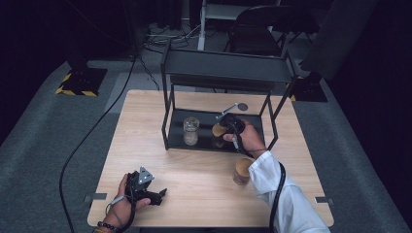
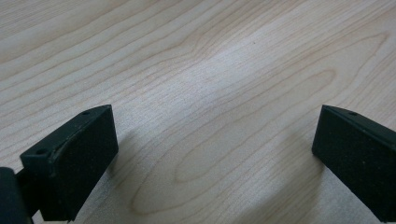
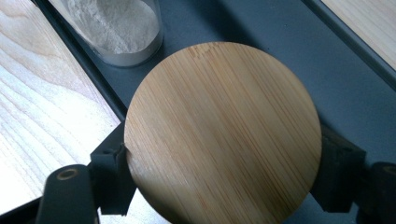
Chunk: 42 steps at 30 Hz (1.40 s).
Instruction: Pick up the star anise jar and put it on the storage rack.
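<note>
1. Bamboo lid (image 3: 223,133) sits closest in my right gripper view, a round wooden disc across the middle of the frame, clamped at its left and right edges by my two black jaws.
2. My right gripper (image 1: 228,127) therefore grips the lid; in the high view it is right of centre, at the front edge of the rack's lower shelf.
3. Under the lid in that gripper view lies the dark shelf (image 3: 261,28), and at upper left stands a glass jar (image 3: 122,28) of pale powder, just beside the lid but apart from it.
4. From above, that jar (image 1: 191,131) is on the shelf left of my right gripper, and the lid (image 1: 218,130) shows as a tan patch at the gripper's left.
5. A second jar (image 1: 242,171) with brownish contents stands on the table (image 1: 194,174) just below my right hand (image 1: 250,138), near the white sleeve (image 1: 286,199).
6. My left gripper (image 1: 158,194) rests at lower left of the high view, low over the table's front edge, well apart from the rack (image 1: 223,68).
7. In my left gripper view its jaws stand wide apart at the frame's lower corners, with bare wood grain (image 2: 210,93) between them: open, holding nothing.
</note>
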{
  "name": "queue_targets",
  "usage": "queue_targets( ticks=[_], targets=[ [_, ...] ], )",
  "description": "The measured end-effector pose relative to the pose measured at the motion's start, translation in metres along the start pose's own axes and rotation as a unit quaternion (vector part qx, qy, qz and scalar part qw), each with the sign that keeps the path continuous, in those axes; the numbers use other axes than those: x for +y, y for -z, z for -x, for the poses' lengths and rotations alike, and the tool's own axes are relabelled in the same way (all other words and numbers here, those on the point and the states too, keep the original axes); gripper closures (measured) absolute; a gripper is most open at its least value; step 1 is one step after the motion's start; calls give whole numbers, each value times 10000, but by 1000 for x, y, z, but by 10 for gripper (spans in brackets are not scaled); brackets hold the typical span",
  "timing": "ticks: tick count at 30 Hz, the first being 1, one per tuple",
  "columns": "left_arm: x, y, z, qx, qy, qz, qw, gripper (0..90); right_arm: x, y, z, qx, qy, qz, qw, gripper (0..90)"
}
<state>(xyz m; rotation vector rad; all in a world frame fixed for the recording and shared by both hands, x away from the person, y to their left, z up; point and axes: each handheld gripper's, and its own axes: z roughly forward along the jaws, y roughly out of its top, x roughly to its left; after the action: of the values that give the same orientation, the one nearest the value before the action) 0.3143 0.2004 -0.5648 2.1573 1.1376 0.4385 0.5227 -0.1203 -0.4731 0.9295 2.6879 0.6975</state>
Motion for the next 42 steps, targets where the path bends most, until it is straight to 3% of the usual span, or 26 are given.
queue_targets(
  ticks=[17,26,34,42],
  targets=[
    [0,0,0,-6,5,4,10000,0,-4,-7,1,-19,-40,-106,9999,226],
    [0,0,0,-5,3,3,10000,0,-5,-9,2,-30,-56,-152,9999,168],
    [0,0,0,-1,-5,-3,10000,0,-5,-12,1,-21,-104,-138,9998,48],
    [0,0,0,-7,-8,4,10000,0,-4,-11,0,-52,-164,-59,9998,43]
  ],
)
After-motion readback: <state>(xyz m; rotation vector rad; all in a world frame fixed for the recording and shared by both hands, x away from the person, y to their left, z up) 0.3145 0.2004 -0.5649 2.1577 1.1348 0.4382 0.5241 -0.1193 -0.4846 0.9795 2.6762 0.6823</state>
